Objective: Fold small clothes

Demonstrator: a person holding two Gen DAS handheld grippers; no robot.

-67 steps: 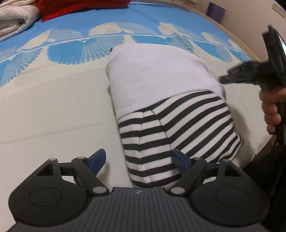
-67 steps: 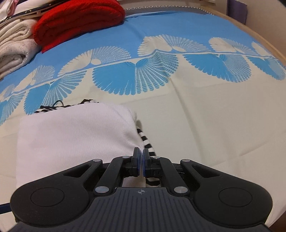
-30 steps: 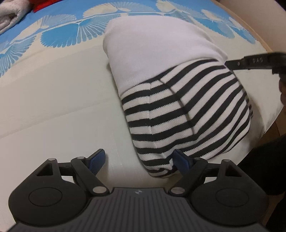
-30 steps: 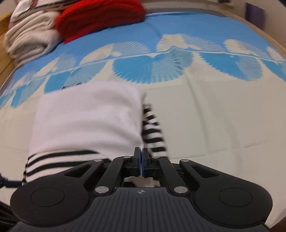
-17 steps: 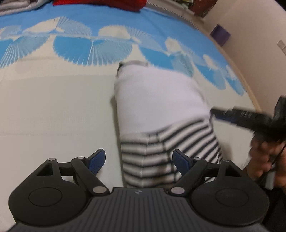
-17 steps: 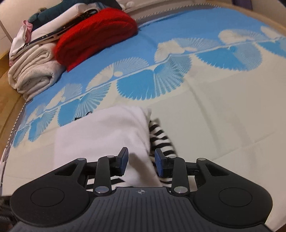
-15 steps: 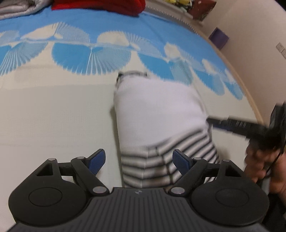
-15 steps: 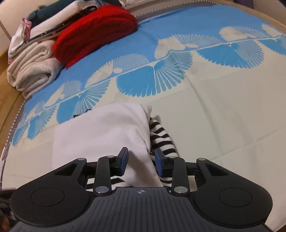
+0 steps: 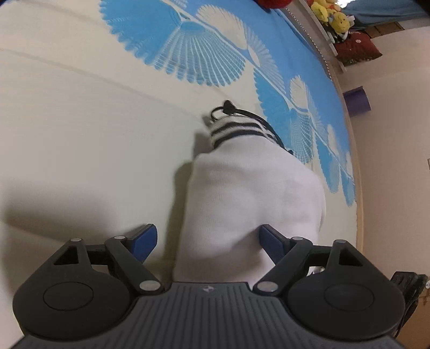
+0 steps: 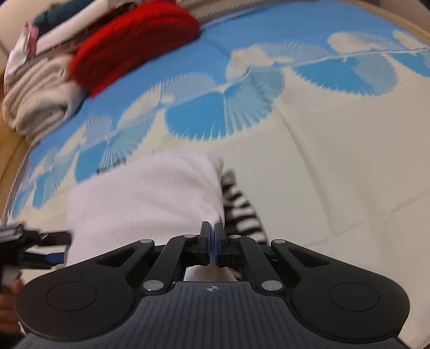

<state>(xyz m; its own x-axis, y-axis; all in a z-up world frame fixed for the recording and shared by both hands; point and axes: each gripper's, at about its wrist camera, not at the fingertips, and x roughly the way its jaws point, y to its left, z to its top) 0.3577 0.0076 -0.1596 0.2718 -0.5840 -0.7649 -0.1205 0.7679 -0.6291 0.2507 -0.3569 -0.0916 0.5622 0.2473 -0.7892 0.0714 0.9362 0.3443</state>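
A small white garment with black-and-white striped parts (image 9: 252, 193) lies folded on the bed. In the left wrist view its striped end (image 9: 236, 131) points away from me. My left gripper (image 9: 207, 239) is open, its blue fingers straddling the near white end of the garment. In the right wrist view the garment (image 10: 145, 198) lies just ahead, with striped fabric (image 10: 242, 206) showing at its right side. My right gripper (image 10: 211, 241) is shut on the garment's near right edge. The left gripper (image 10: 40, 249) shows at the left edge there.
The bed cover (image 10: 336, 174) is cream with blue fan patterns (image 10: 215, 115). A red knit (image 10: 134, 40) and folded pale clothes (image 10: 40, 104) are stacked at the far left. A purple object (image 9: 357, 100) and shelf with yellow toys (image 9: 330, 16) stand beyond the bed.
My right gripper has closed from open onto the garment's edge. My left gripper has swung round to the white end of the garment, still open.
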